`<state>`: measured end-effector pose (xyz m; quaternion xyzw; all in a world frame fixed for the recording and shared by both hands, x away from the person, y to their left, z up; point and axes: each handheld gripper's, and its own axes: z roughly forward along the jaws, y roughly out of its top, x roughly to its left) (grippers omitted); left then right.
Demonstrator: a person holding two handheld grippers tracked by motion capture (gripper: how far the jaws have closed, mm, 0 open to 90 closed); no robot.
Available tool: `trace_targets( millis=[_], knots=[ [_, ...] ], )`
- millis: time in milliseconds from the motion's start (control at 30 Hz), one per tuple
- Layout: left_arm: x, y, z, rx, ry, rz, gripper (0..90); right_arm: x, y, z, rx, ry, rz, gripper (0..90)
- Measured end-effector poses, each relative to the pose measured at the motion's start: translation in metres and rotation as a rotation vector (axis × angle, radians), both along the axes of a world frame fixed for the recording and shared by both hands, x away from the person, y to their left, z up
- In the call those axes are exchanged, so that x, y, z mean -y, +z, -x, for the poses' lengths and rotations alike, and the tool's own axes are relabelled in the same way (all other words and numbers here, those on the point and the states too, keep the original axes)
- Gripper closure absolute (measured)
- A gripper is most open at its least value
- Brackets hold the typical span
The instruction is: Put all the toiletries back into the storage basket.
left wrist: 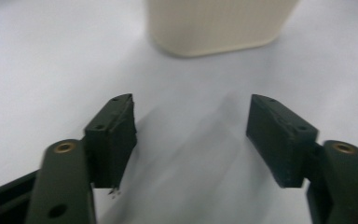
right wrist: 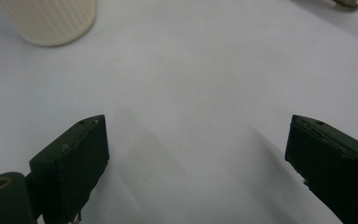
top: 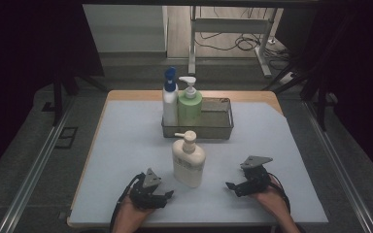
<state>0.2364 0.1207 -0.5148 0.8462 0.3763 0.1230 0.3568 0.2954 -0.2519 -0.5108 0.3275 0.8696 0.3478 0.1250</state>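
The bottle (top: 188,160) is cream-white plastic, flat and broad with rounded shoulders, topped by a pump of the same colour whose nozzle points to the frame's left. It stands upright on the pale sheet, a little below the centre of the high view, just below a mesh tray. Faint print shows on its front face. In the left gripper view its ribbed base (left wrist: 216,25) fills the upper centre; in the right gripper view a corner of it (right wrist: 46,21) sits at upper left.

Wire basket (top: 221,130) holds two bottles — blue-capped spray (top: 169,97), green pump (top: 190,103).
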Motion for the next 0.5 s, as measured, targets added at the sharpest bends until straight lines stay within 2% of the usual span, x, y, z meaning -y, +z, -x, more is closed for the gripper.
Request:
trace_targets(
  millis=[167, 233, 367, 500],
  knots=[
    [-0.011, 0.000, 0.000, 0.006, 0.047, -0.003, 22.2, -0.003, 0.006, 0.004, 0.003, 0.017, -0.046, 9.7],
    [-0.013, -0.002, 0.000, 0.008, 0.059, -0.011, 17.9, -0.004, 0.009, 0.004, -0.004, 0.021, -0.050, 9.3],
    [-0.016, -0.006, -0.002, 0.008, 0.078, -0.039, 13.8, -0.006, 0.016, 0.006, -0.011, 0.032, -0.080, 8.8],
    [-0.017, -0.007, -0.002, 0.009, 0.096, -0.030, 12.8, -0.009, 0.023, 0.008, -0.004, 0.043, -0.100, 7.9]
  ],
)
